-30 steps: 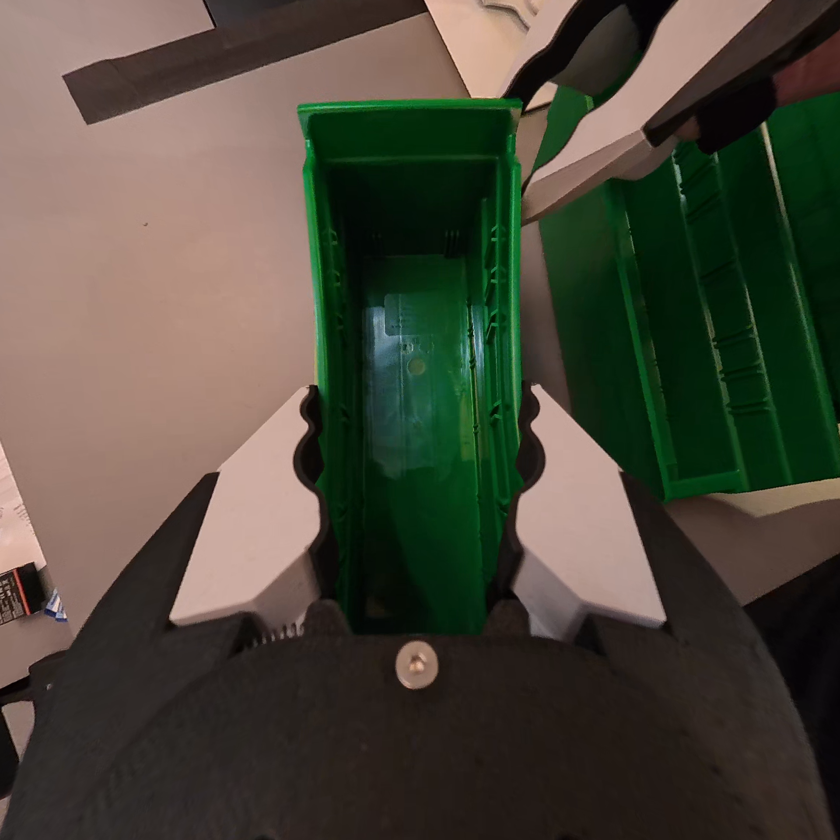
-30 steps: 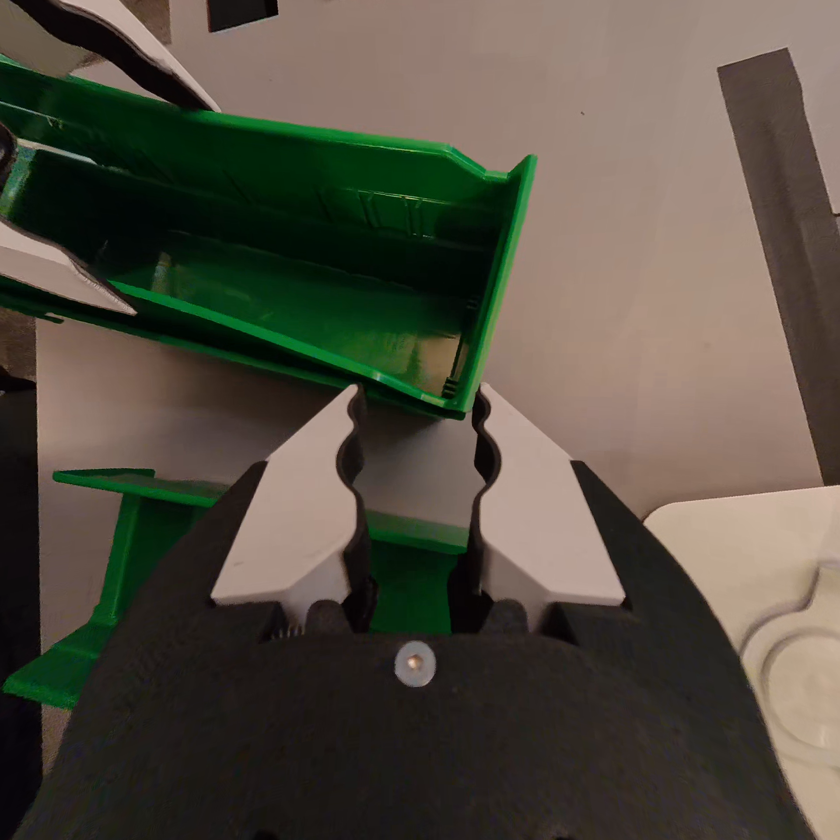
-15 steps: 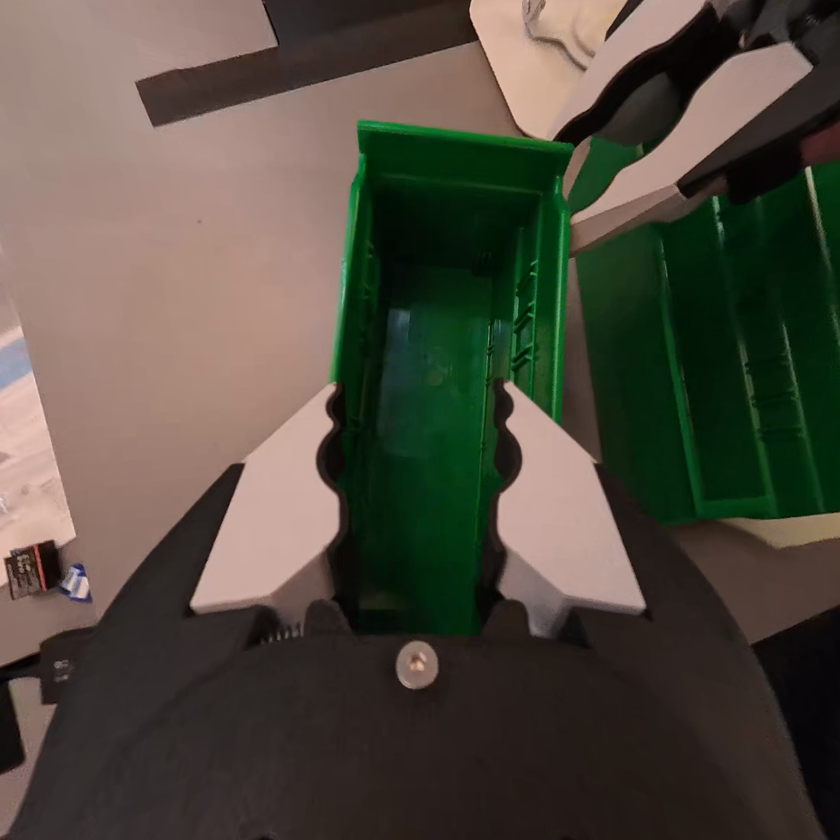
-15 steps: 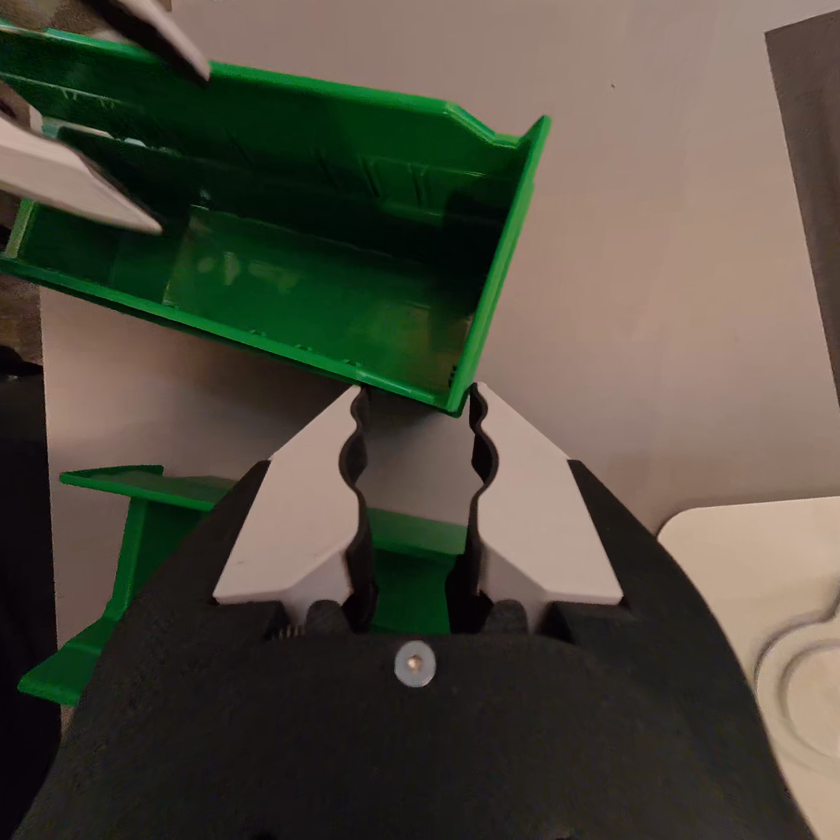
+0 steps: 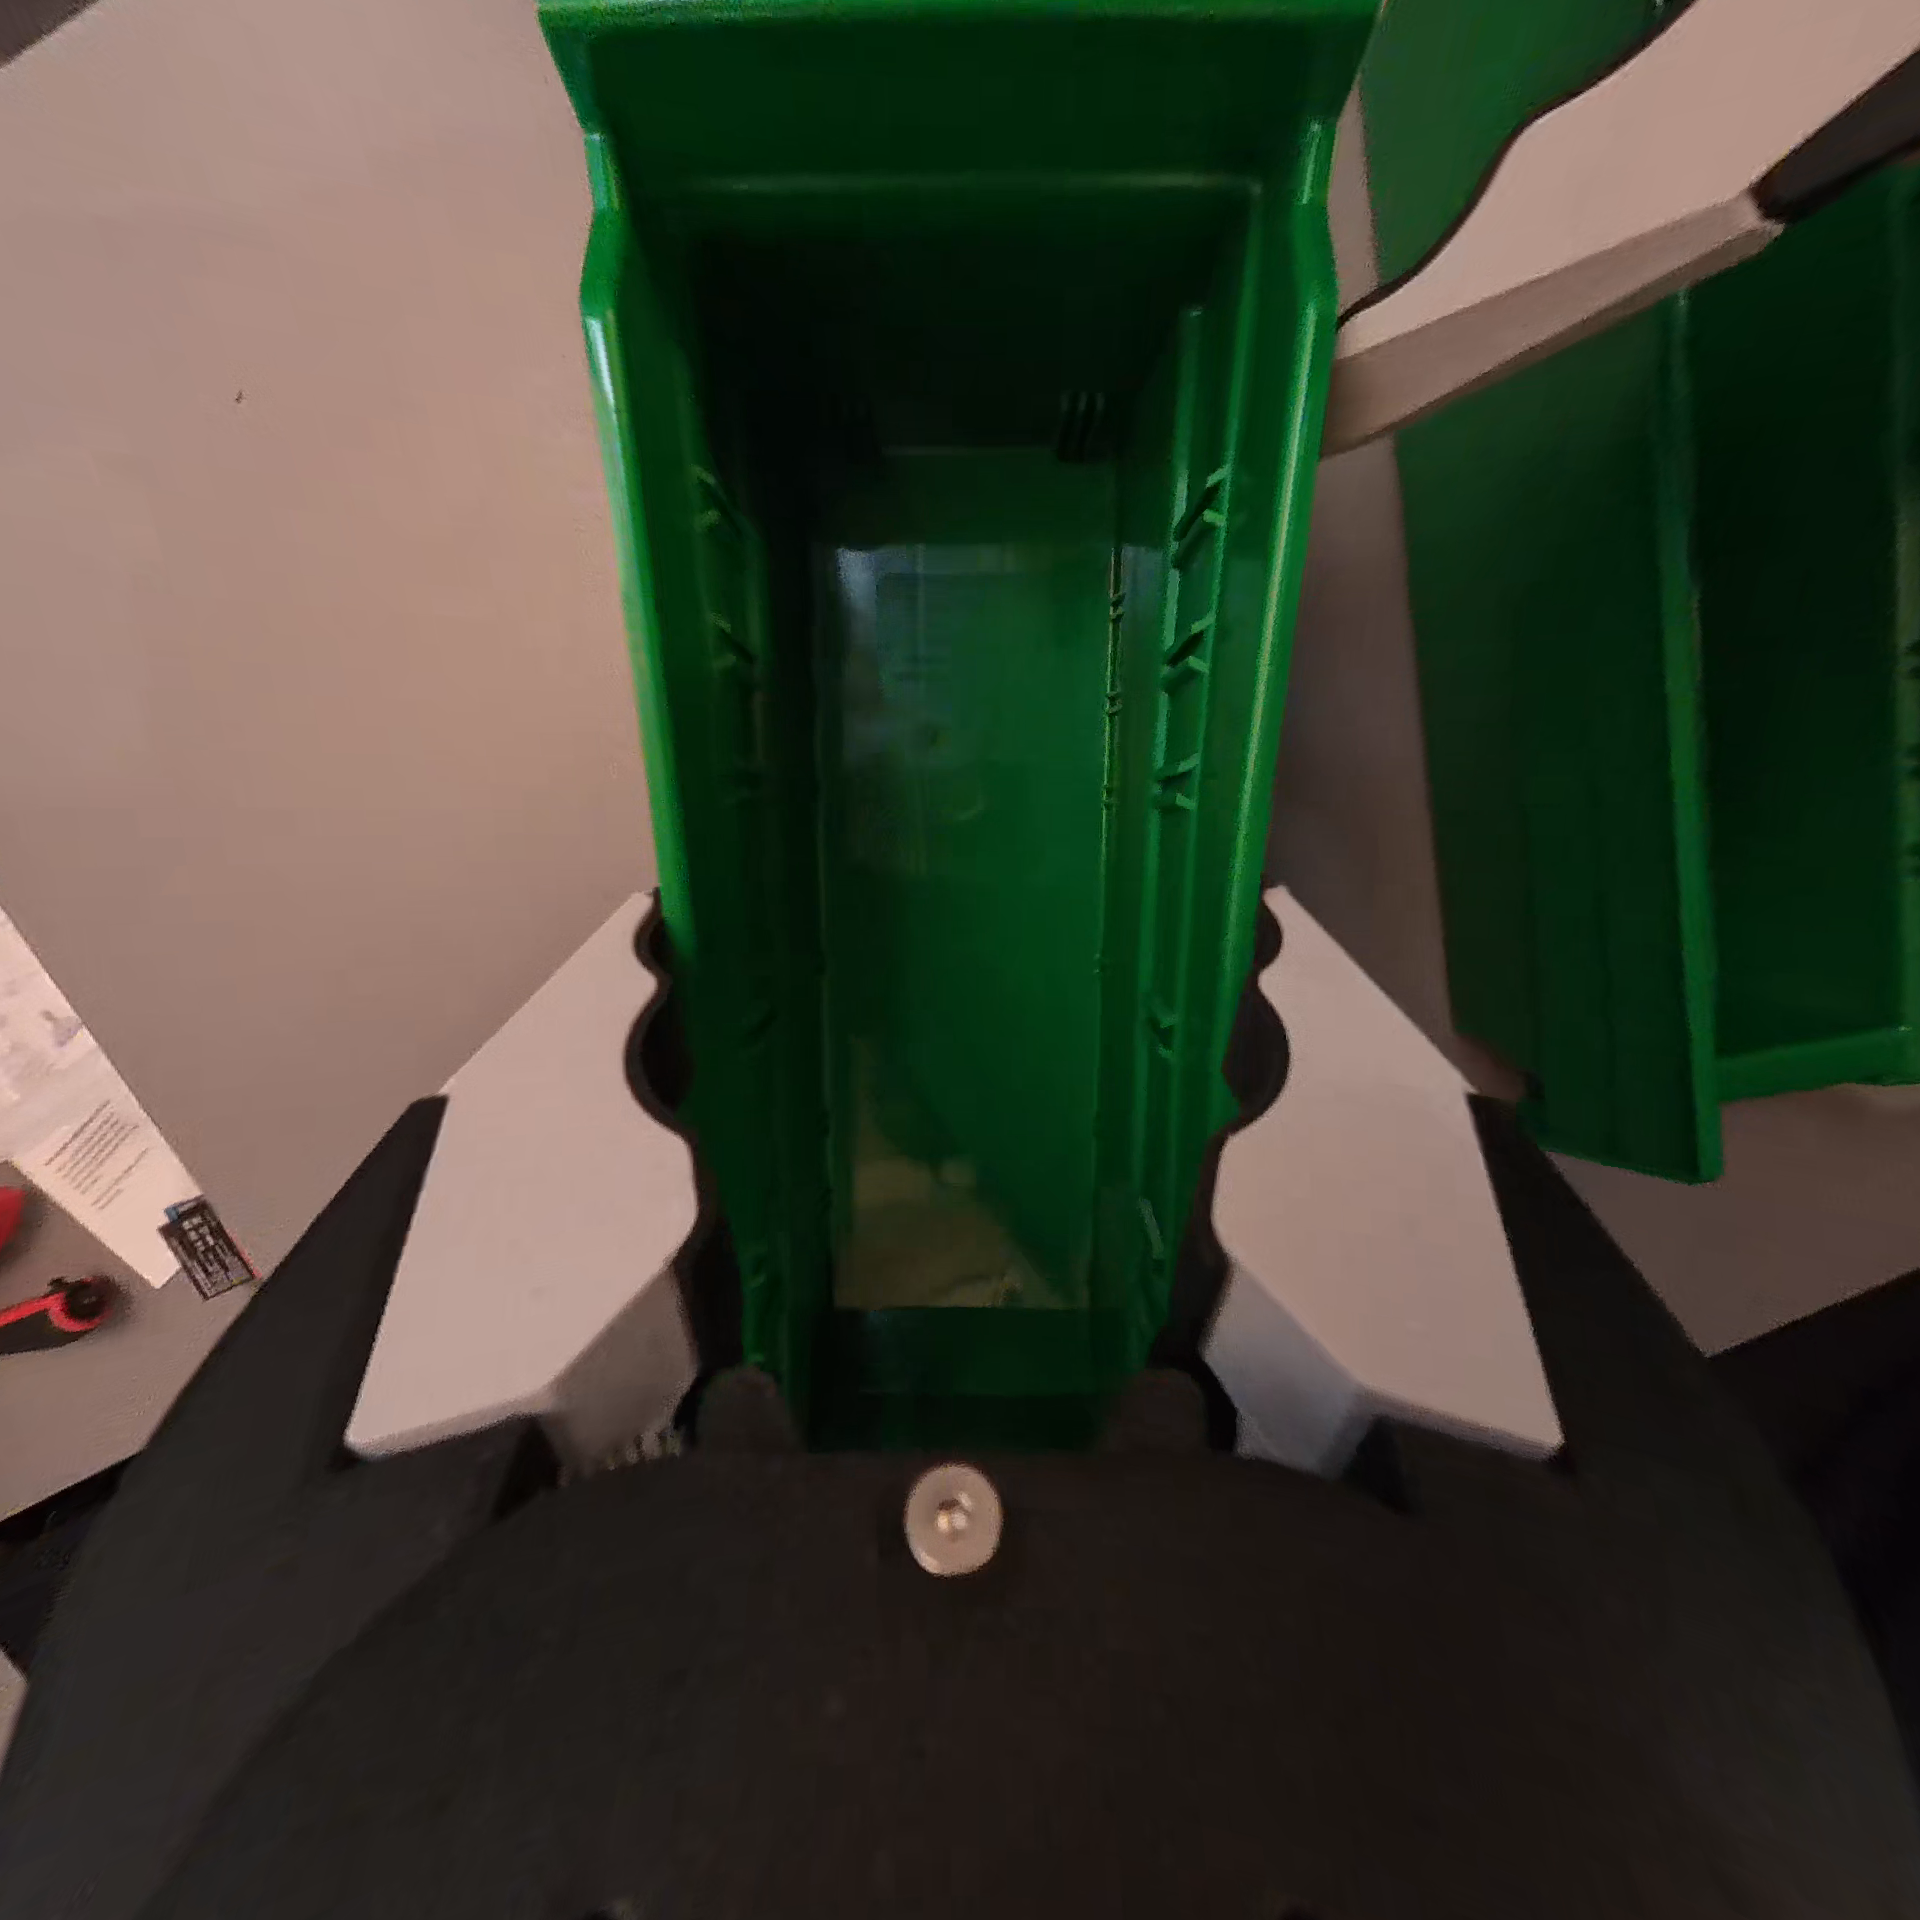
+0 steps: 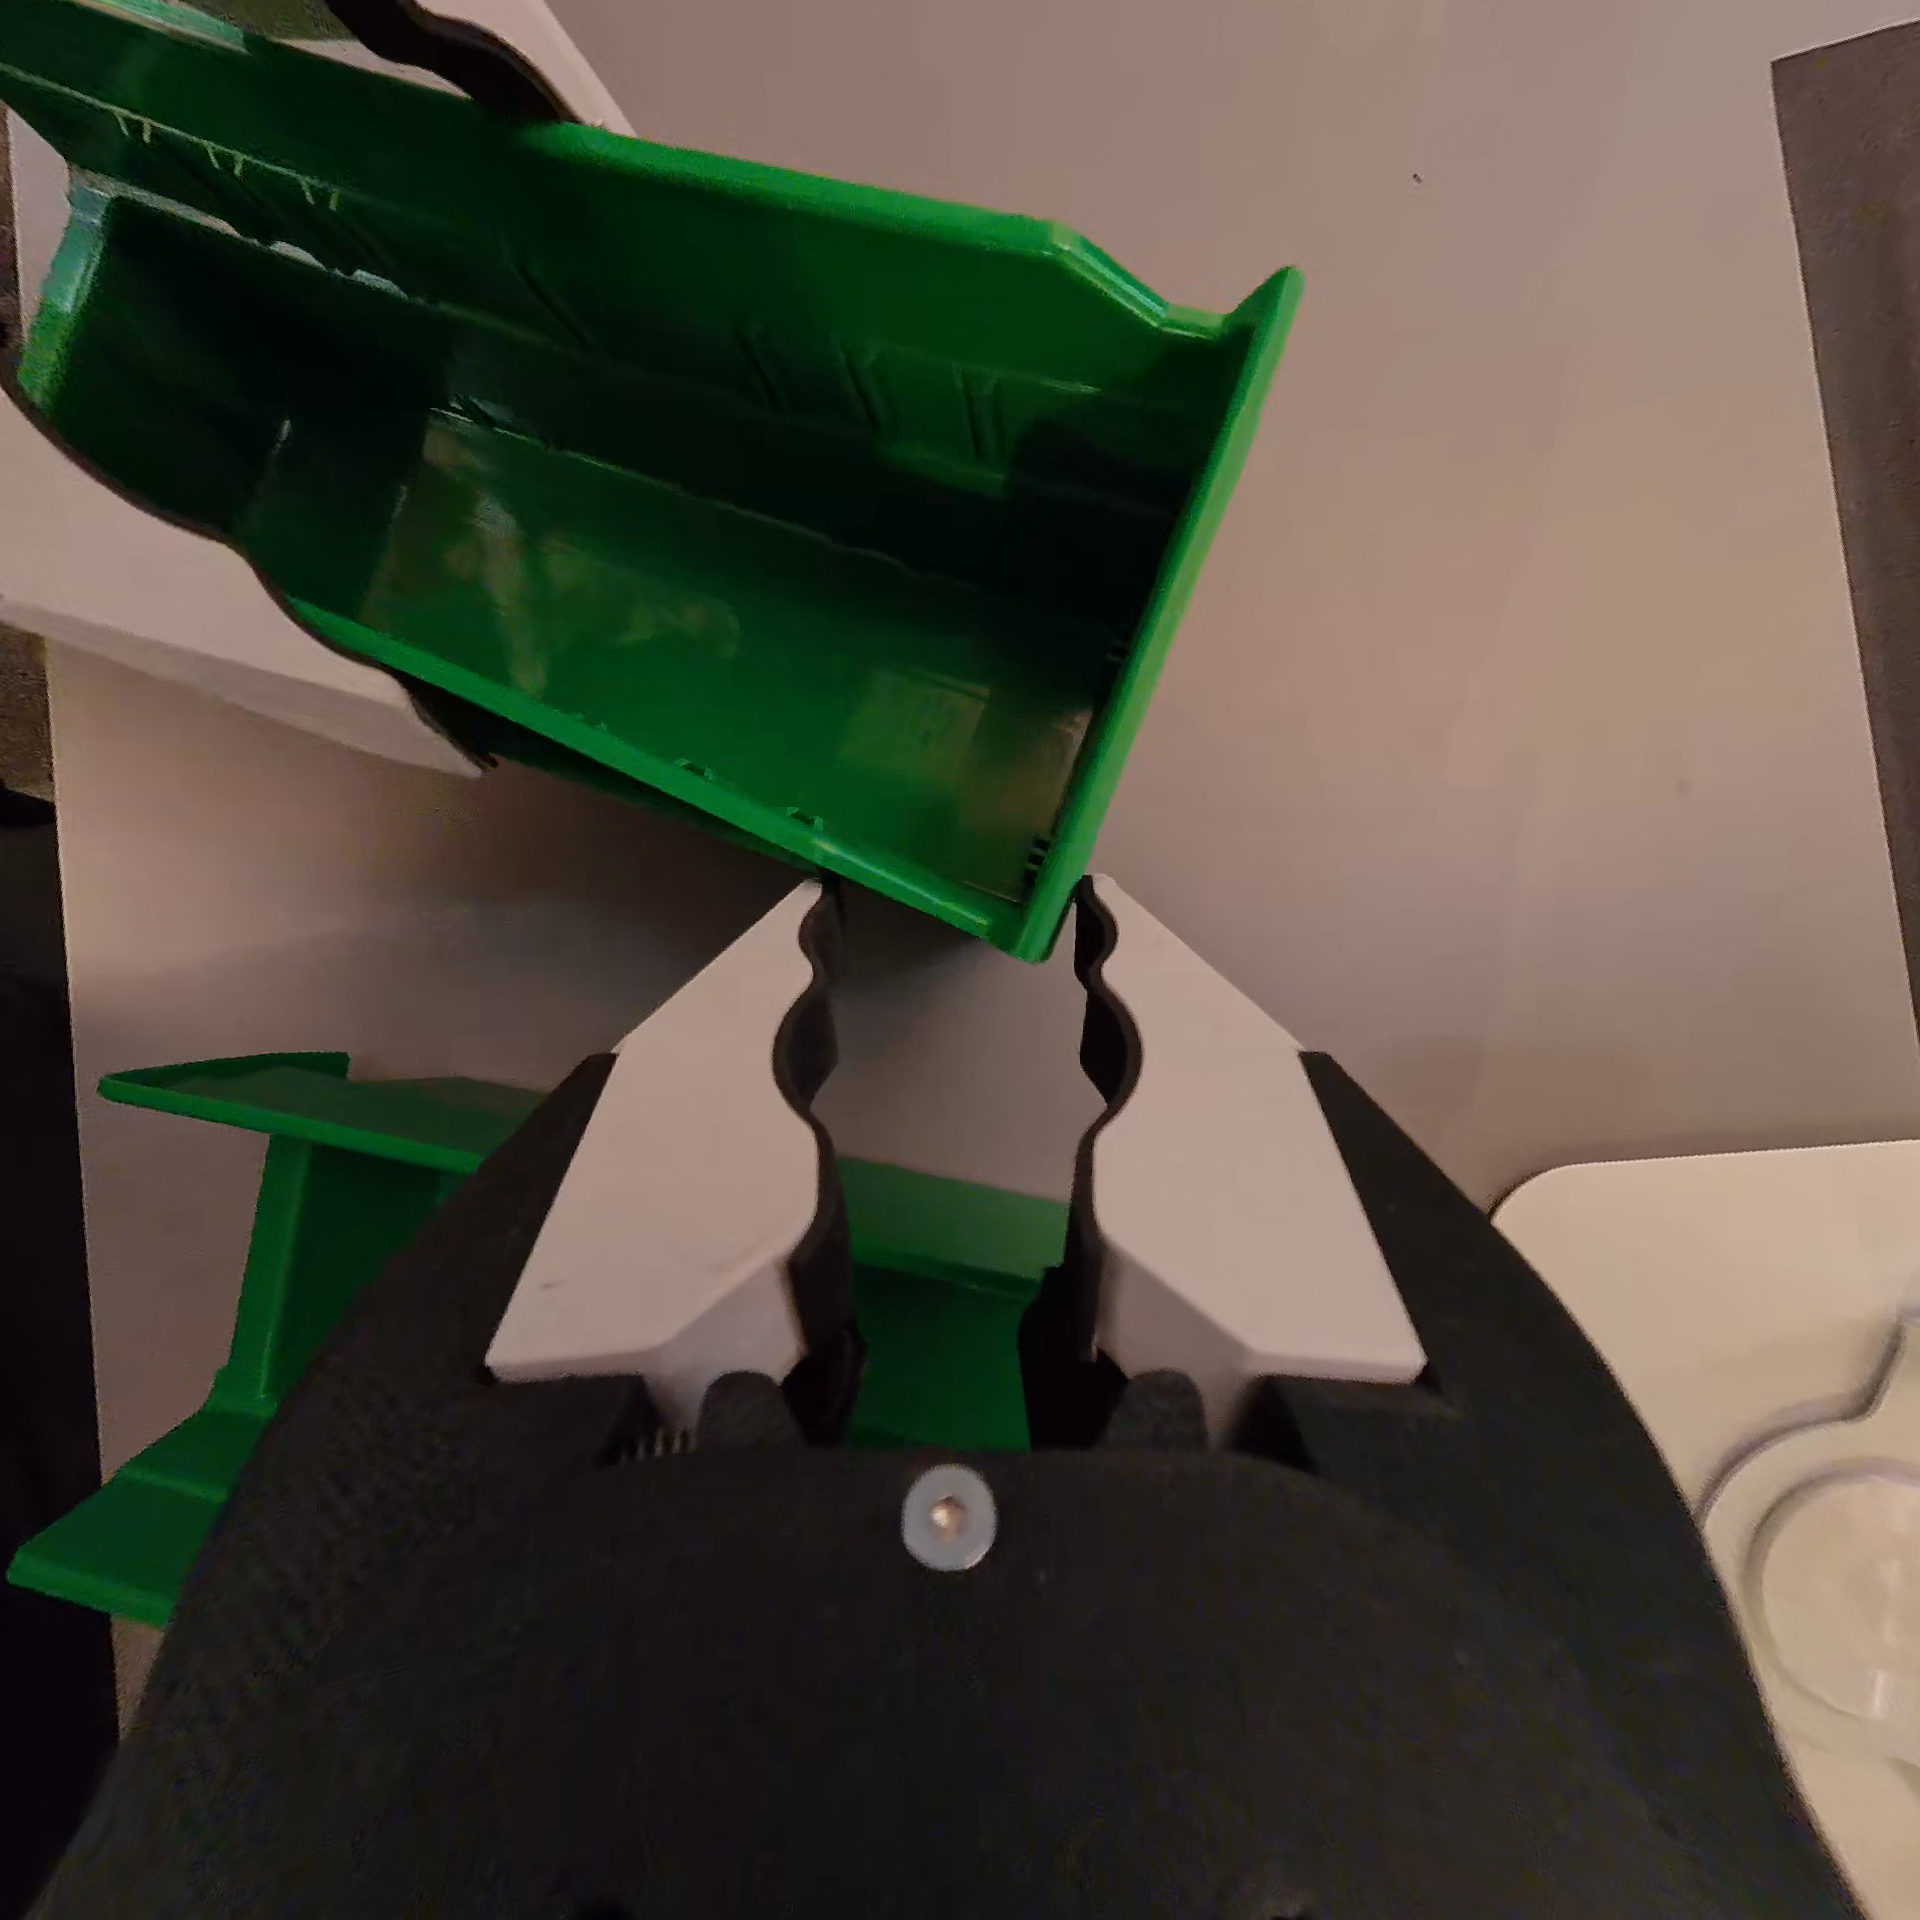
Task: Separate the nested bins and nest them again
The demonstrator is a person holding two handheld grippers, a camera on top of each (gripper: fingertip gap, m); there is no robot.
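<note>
My left gripper point(image 5: 961, 904) is shut across the width of a long green bin point(image 5: 956, 727), one finger on each outer side wall. The bin is empty and held off the grey table. In the right wrist view this bin point(image 6: 727, 520) hangs tilted, with its far corner just above my right fingertips. My right gripper point(image 6: 953, 894) straddles the end of a second green bin point(image 6: 301, 1247), whose green end fills the base of the gap between the jaws. In the left wrist view the second bin point(image 5: 1558, 779) lies to the right, with a right finger point(image 5: 1558, 312) over its far end.
A white moulded tray point(image 6: 1714, 1455) sits at the right. A dark strip point(image 6: 1849, 416) runs along the far right of the table. Papers point(image 5: 94, 1122) and a red-handled tool point(image 5: 52, 1309) lie at the left. The table's near edge point(image 5: 1766, 1340) is at lower right.
My left gripper has swung its bin, which now tilts more steeply and sits closer to my right fingertips. Its grip is unchanged. My right gripper has stayed on the second bin.
</note>
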